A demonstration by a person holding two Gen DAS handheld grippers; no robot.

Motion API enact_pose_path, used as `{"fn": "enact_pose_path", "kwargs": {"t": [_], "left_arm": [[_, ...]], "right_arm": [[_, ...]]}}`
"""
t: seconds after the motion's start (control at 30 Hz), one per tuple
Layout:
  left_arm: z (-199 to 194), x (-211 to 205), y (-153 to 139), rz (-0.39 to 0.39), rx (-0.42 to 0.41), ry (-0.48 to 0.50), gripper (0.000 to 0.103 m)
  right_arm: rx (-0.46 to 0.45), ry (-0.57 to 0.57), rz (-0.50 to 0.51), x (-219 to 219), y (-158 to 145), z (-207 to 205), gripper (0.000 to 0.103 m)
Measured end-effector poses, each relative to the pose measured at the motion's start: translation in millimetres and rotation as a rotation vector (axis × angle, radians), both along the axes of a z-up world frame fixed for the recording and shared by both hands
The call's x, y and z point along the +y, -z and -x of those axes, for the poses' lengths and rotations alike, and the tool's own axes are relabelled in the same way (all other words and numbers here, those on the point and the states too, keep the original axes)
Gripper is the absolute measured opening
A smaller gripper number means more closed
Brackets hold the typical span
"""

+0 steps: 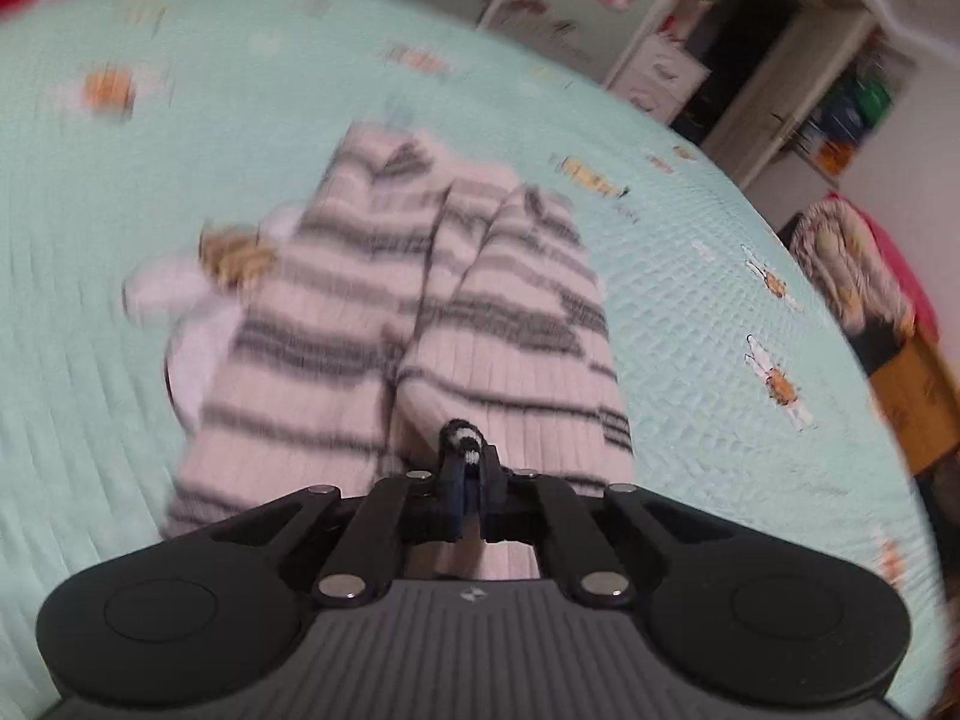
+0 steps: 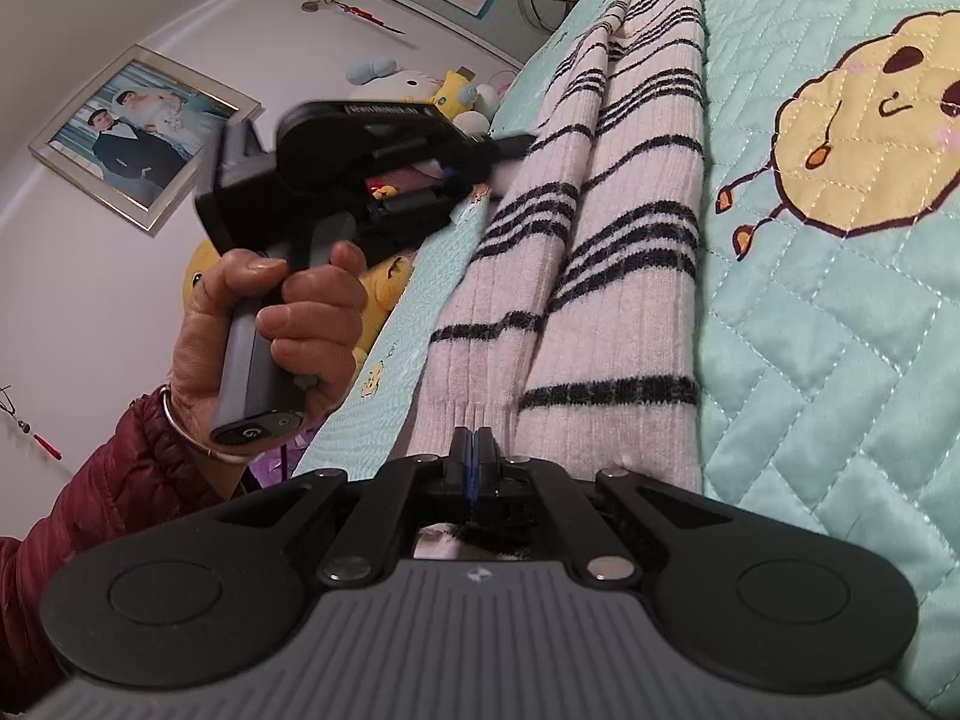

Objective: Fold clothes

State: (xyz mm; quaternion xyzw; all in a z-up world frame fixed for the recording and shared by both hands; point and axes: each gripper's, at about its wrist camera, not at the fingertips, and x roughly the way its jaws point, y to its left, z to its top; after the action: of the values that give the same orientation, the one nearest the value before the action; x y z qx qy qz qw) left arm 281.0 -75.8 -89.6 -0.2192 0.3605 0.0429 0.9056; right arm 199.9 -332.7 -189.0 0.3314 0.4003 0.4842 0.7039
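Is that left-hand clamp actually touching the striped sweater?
Touching. In the left wrist view the left gripper has its jaws shut on a pinched bit of the striped sweater, the black-and-white fabric bunching up between them.

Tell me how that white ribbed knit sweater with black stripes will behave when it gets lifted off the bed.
The white ribbed knit sweater with black stripes looks floppy: it lies in soft rolls on the mint quilted bedspread, so it will likely sag between grips. Its thick knit suggests some weight. The fuzzy ribbing probably will not slip from the shut jaws of the left gripper.
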Motion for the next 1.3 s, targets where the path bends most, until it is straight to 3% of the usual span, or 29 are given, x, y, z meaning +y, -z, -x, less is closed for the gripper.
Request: {"fn": "enact_pose_path", "kwargs": {"t": [0.17, 0.27, 0.33, 0.43, 0.47, 0.53, 0.6, 0.63, 0.7, 0.73, 0.87, 1.0, 1.07, 1.1, 1.17, 1.3], "left_arm": [[-12, -8, 13, -0.168, 0.082, 0.041, 0.003], [-7, -9, 17, -0.164, 0.084, 0.058, 0.015], [-2, -6, 11, -0.144, 0.067, 0.034, 0.032], [8, -7, -6, -0.142, 0.015, -0.018, 0.049], [15, -7, -14, -0.142, -0.016, -0.044, 0.05], [28, -5, -25, -0.068, -0.092, -0.048, 0.051], [31, -8, -21, 0.016, -0.094, 0.023, 0.051], [29, -13, -12, 0.029, -0.05, 0.06, 0.051], [21, -24, 12, -0.006, 0.074, 0.105, 0.046], [21, -28, 20, -0.035, 0.091, 0.113, 0.046], [31, -41, 5, -0.075, 0.06, 0.096, 0.045], [50, -65, -6, -0.114, 0.045, 0.181, 0.053], [48, -74, 16, -0.143, 0.149, 0.219, 0.054], [50, -76, 25, -0.165, 0.158, 0.221, 0.055], [58, -73, 24, -0.153, 0.125, 0.207, 0.055], [74, -53, 6, -0.017, 0.062, 0.134, 0.054]], "right_arm": [[0.0, 0.001, 0.0, 0, 0, 0, 0.0], [-0.001, 0.002, 0.002, 0, 0, 0, 0.0], [-0.001, 0.002, 0.003, 0, 0, 0, 0.0], [-0.002, 0.002, 0.003, 0, 0, 0, 0.0], [-0.001, 0.002, 0.003, 0, 0, 0, 0.0], [-0.001, 0.002, 0.002, 0, 1, 0, 0.0], [0.0, 0.002, 0.001, 0, 1, -1, 0.0], [0.0, 0.002, 0.001, 0, 1, -1, 0.0], [0.001, 0.002, 0.0, 0, 2, -1, 0.0], [0.002, 0.002, 0.0, 0, 2, -1, 0.0], [0.002, 0.002, -0.001, 1, 2, -1, 0.0], [0.003, 0.001, -0.003, 0, 3, -1, 0.0], [0.0, 0.003, 0.003, 1, 1, 0, 0.0], [-0.002, 0.004, 0.006, 1, 1, 0, 0.0], [-0.007, 0.008, 0.014, 2, -2, 2, 0.0], [-0.002, 0.022, 0.021, 1, -5, 4, 0.0]]}}
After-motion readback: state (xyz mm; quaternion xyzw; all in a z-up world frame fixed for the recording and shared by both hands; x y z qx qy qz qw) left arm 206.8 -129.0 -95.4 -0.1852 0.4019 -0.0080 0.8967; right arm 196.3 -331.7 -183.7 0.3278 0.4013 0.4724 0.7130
